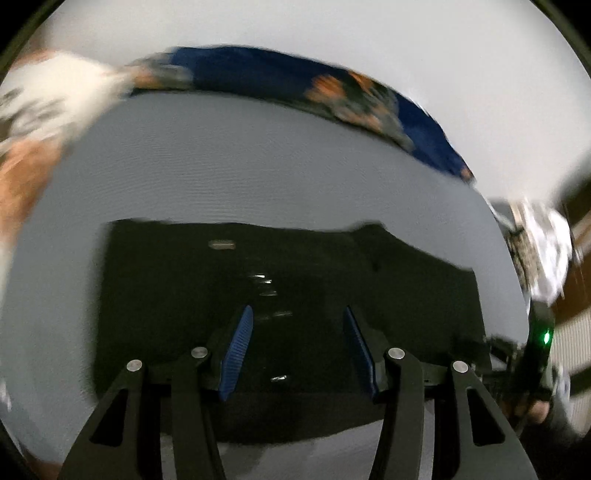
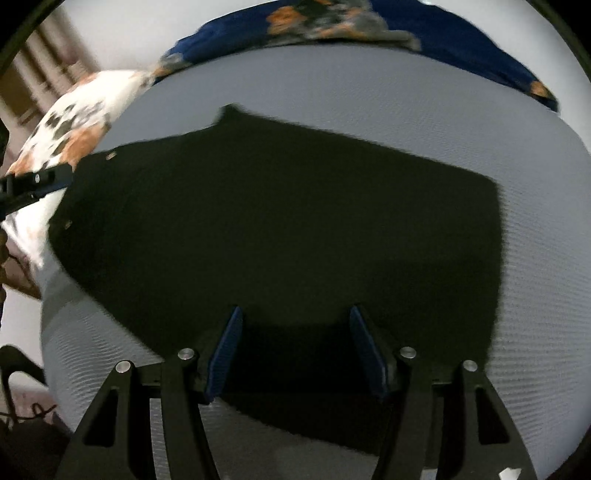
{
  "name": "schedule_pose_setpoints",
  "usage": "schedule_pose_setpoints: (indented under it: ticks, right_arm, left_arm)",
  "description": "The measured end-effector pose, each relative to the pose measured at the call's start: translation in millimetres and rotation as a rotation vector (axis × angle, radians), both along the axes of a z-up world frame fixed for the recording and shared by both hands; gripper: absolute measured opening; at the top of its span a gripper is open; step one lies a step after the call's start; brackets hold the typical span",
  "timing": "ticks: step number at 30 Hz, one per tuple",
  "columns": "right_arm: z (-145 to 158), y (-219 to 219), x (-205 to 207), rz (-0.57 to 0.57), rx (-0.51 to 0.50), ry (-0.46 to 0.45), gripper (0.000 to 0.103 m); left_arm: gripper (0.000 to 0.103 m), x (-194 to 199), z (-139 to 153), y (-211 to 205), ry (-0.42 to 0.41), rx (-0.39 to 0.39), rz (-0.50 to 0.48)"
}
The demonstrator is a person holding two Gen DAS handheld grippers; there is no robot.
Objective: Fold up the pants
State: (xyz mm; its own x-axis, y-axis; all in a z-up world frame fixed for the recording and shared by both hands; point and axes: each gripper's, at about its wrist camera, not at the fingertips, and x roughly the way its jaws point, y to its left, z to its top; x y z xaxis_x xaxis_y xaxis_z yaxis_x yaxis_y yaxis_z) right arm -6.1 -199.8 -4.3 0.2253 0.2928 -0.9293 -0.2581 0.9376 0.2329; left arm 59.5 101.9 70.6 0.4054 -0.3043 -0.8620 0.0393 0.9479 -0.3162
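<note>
Black pants (image 1: 295,295) lie flat on a light grey bed sheet (image 1: 258,166), folded into a wide block with small metal buttons showing. In the right wrist view the pants (image 2: 295,221) fill the middle. My left gripper (image 1: 297,314) is open and empty, hovering over the near part of the pants. My right gripper (image 2: 295,314) is open and empty, above the pants' near edge. The left gripper's black frame (image 2: 33,184) shows at the left edge of the right wrist view; the right gripper's body with a green light (image 1: 543,339) shows at the right of the left wrist view.
A blue patterned blanket (image 1: 295,81) lies along the far edge of the bed; it also shows in the right wrist view (image 2: 443,33). A white and orange patterned pillow (image 2: 74,122) lies at the far left. The bed's edge, floor and cables (image 2: 22,413) are at lower left.
</note>
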Motion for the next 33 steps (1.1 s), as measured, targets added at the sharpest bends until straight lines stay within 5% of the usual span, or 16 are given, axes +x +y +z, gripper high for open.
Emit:
schedule_pose_setpoints:
  ticks: [8, 15, 26, 33]
  right_arm:
    - [1.9, 78.3, -13.1, 0.136, 0.085, 0.019, 0.06]
    - [4.9, 122.7, -12.7, 0.216, 0.107, 0.032, 0.061]
    - [2.9, 105.1, -2.9, 0.129, 0.136, 0.082, 0.068]
    - [3.2, 121.1, -6.4, 0.18, 0.082, 0.067, 0.08]
  left_arm:
    - [0.052, -53.2, 0.3, 102.7, 0.077, -0.078, 0.23]
    - [0.052, -71.8, -34.2, 130.1, 0.223, -0.217, 0.288]
    - [0.054, -74.7, -87.9, 154.1, 0.351, -0.503, 0.373]
    - [0.059, -78.3, -106.0, 167.2, 0.327, -0.591, 0.393]
